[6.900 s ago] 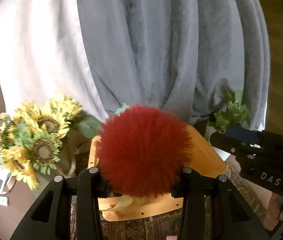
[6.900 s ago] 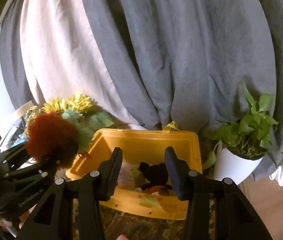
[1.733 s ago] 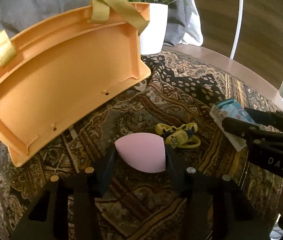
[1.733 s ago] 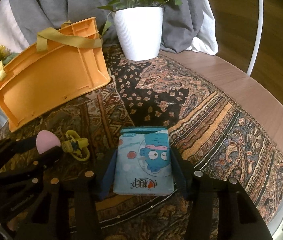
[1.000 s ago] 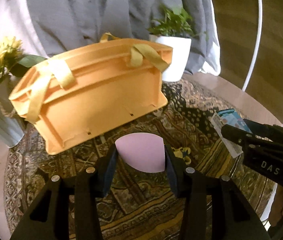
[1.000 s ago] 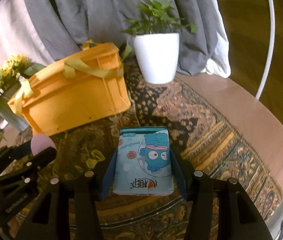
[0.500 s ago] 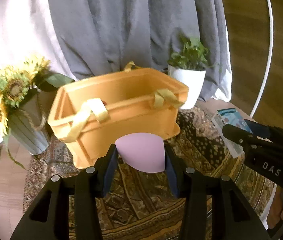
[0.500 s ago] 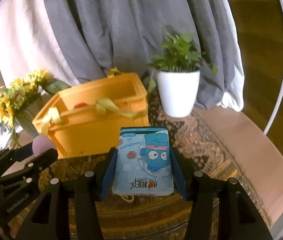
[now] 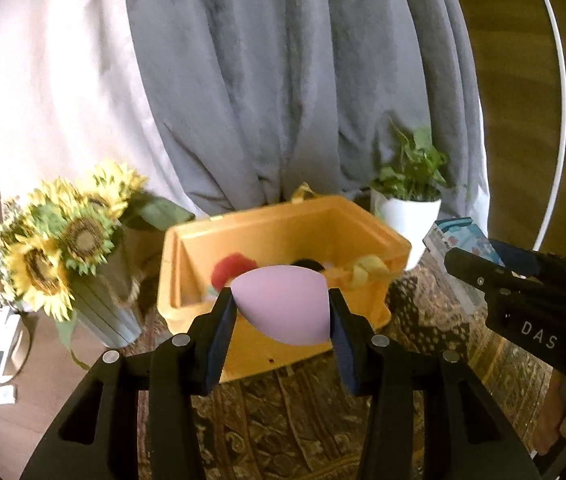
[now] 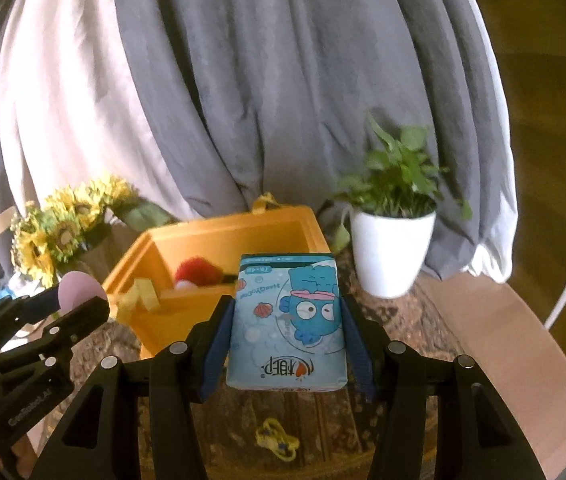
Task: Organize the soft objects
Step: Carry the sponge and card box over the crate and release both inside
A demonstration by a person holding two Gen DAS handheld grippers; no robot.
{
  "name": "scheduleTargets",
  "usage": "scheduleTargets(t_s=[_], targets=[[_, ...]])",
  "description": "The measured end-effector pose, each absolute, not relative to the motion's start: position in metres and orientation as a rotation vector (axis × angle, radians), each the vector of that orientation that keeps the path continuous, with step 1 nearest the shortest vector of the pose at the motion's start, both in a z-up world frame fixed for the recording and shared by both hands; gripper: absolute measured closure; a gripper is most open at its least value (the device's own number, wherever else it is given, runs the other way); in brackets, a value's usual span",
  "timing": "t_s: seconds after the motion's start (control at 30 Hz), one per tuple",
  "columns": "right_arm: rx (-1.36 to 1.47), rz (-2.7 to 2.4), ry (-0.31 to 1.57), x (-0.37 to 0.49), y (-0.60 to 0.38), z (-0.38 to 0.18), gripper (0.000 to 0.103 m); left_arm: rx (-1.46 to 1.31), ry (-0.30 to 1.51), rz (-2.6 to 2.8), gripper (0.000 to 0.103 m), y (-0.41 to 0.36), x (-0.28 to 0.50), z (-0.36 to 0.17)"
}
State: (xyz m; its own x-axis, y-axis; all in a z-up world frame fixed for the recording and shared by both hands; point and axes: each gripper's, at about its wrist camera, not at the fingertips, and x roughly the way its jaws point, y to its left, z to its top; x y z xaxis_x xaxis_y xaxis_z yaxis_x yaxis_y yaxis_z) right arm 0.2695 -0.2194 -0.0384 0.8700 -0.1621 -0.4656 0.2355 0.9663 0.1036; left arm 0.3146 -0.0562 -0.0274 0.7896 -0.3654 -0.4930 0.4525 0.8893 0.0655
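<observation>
Grippers carry loads toward the orange bin [image 9: 283, 220]: left gripper [image 9: 281, 312] clamps a pink sponge [image 9: 283, 304], right gripper [image 10: 285, 320] a tissue pack [image 10: 287, 320], each needing release above it.

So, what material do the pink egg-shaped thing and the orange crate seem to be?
The pink egg-shaped thing looks like matte foam sponge: smooth, no shine, held between the left gripper fingers. The orange crate looks like rigid moulded plastic: thick rim, slight sheen, with yellow fabric-like straps.
</observation>
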Motion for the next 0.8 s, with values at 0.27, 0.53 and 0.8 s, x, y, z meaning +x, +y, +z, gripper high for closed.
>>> scheduleTargets(t_s=[0.27, 0.53, 0.8], targets=[[0.131, -0.169, 0.414, 0.294, -0.217, -0.017, 0.049, 0.174, 0.432, -0.390, 0.058, -0.053, 0.328, -0.005], [0.088, -0.141, 0.378, 0.326, -0.214, -0.005, 0.049, 0.164, 0.401, -0.359, 0.058, -0.051, 0.353, 0.005], [0.062, -0.130, 0.400, 0.368, -0.219, -0.012, 0.049, 0.161, 0.417, -0.340, 0.058, -0.056, 0.393, -0.001]])
